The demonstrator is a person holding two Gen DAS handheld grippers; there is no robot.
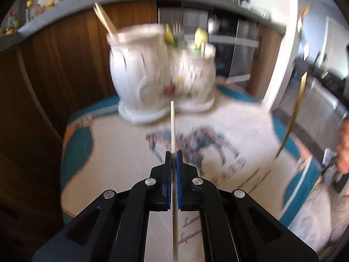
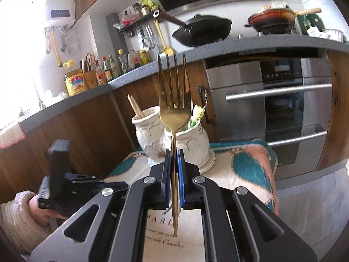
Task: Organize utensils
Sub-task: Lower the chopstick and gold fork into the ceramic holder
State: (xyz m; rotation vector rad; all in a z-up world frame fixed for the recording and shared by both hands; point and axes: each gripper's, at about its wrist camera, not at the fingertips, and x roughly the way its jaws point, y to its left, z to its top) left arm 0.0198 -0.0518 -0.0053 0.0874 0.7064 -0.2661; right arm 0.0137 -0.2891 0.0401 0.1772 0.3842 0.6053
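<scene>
Both utensils are in transit, neither is stowed yet. The left gripper (image 1: pixel 173 152) is clenching its jaws on a single pale chopstick (image 1: pixel 172 126), which is pointing forward toward the white ceramic holder (image 1: pixel 161 74) standing at the far end of the tabletop (image 1: pixel 240 126); the chopstick tip is sitting in front of the holder's base in this view, not inside any compartment. The right gripper (image 2: pixel 173 152) is grasping a gold fork (image 2: pixel 173 100) by its handle, tines up, raised above the tabletop and lined up in front of the holder (image 2: pixel 172 135). Already placed, by the look of it: 2 chopsticks (image 2: pixel 135 107) are leaning out of the holder's left compartment, and something yellow-green is poking out of the right one; the left view is too blurred to identify it. Judged progress: partway, with at least 1 chopstick and 1 fork left to drop in. Writing: the printed cloth on the tabletop is showing "PAR" plus smaller script lines below it that I cannot read reliably; the left view is showing a script word starting "Lo", rest unclear. The wall-mounted white heater (image 2: pixel 57 2) is displaying "22". The yellow jar label (image 2: pixel 75 83) is illegible.
</scene>
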